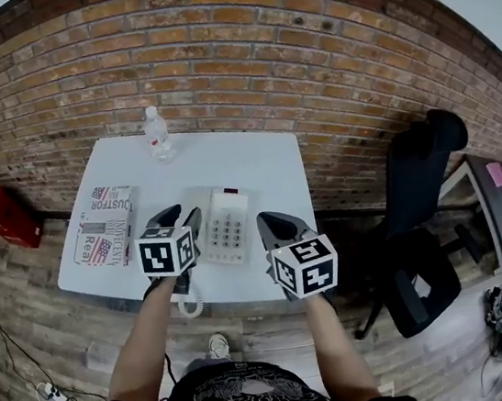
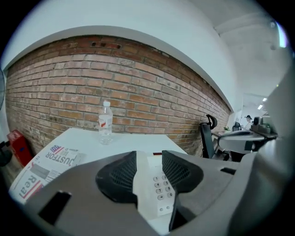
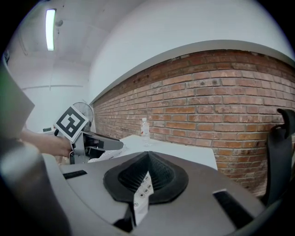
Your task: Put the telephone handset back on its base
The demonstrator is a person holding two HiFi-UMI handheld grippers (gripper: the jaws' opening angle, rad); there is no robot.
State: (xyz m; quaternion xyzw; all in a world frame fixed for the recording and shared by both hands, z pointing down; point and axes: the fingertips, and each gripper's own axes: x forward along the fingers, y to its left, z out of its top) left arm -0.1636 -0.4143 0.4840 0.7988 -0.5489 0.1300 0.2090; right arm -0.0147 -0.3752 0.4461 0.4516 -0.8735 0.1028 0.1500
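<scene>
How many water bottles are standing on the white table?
1. The water bottle stands upright near the white table's far edge, by the brick wall. The near side is partly covered, so another may be hidden.

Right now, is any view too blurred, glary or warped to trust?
Head view: sharp, evenly lit, but the fisheye bows the brick wall. Left gripper view: dark corners, water bottle clear, right edge washed out. Right gripper view: ceiling light glares at upper left, rest readable.

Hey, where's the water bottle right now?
In the head view the water bottle stands upright near the far edge of the table, left of centre, close to the brick wall and beyond the telephone base.
</scene>
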